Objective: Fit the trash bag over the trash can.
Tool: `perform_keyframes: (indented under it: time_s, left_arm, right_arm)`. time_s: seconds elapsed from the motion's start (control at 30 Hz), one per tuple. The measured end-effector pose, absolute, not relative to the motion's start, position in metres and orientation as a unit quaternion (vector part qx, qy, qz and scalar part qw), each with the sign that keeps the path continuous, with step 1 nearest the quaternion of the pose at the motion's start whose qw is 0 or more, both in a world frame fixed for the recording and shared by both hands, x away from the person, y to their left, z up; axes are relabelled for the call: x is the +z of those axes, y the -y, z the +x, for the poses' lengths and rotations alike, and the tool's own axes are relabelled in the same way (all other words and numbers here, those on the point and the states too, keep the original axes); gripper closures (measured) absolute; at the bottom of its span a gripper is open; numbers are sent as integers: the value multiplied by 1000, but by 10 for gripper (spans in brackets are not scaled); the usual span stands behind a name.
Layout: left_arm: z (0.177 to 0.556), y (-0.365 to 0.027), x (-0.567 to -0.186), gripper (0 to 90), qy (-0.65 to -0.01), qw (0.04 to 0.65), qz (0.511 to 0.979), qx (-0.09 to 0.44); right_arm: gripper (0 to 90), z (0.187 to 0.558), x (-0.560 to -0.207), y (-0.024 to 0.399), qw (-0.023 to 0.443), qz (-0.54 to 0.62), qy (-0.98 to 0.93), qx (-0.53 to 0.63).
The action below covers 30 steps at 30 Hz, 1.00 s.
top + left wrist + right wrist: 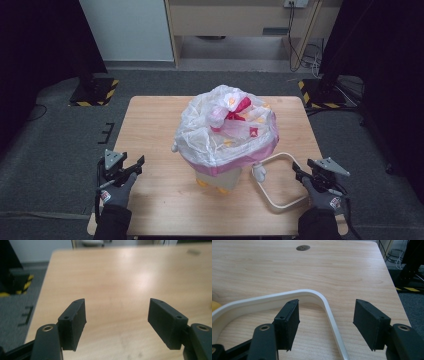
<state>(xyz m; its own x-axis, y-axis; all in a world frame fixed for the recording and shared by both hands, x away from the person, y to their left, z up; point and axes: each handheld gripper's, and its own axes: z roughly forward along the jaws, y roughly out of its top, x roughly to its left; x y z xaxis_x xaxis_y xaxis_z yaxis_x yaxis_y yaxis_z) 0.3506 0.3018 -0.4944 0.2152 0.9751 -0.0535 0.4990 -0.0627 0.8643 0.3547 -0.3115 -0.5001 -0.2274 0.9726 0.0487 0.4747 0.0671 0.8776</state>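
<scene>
Open left tongs [117, 315] and right tongs [326, 317] over wooden table [150, 130], cream handle [287, 296], grey carpet [50, 150]

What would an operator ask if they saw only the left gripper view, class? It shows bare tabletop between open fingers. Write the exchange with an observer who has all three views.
Observer: In the high view, a crinkled plastic bag with a red tie covers a container standing mid-table.
Operator: Is anything near the other gripper?
Observer: Yes. A cream handle lies on the wood. Its bend shows between the right gripper's open fingers, which do not press on it.
Operator: Where is my own gripper?
Observer: The left gripper is over the table's front left part, well apart from the bag.
</scene>
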Motion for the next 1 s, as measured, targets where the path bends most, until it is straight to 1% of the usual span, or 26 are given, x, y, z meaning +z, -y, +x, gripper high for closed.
perform_keyframes:
  time_s: [0.07,0.13,0.33,0.47,0.57,0.7,0.77,0.9,1.0]
  left_arm:
    - [351,-304,-508,281,-571,395,667,271]
    - [349,-303,-515,281,-576,386,672,260]
    - [352,-295,-527,258,-568,354,697,257]
    - [357,-291,-534,245,-564,319,720,247]
    - [358,-289,-534,237,-558,317,726,246]
    - [358,-289,-534,193,-560,315,726,244]
    - [359,-289,-534,183,-562,313,725,244]
    - [360,-288,-535,113,-568,307,724,243]
    - [360,-288,-535,89,-570,303,724,243]
  right_arm:
    - [376,355,-497,310,301,541,-662,422]
    - [376,354,-494,310,300,541,-660,426]
    - [369,353,-490,310,304,541,-655,431]
    - [370,352,-489,311,300,544,-655,431]
    - [375,353,-486,312,305,539,-659,428]
    - [386,355,-478,311,304,536,-654,438]
    - [398,355,-471,311,310,531,-649,449]
    - [437,353,-454,309,322,521,-638,467]
    - [452,354,-440,304,333,513,-631,477]
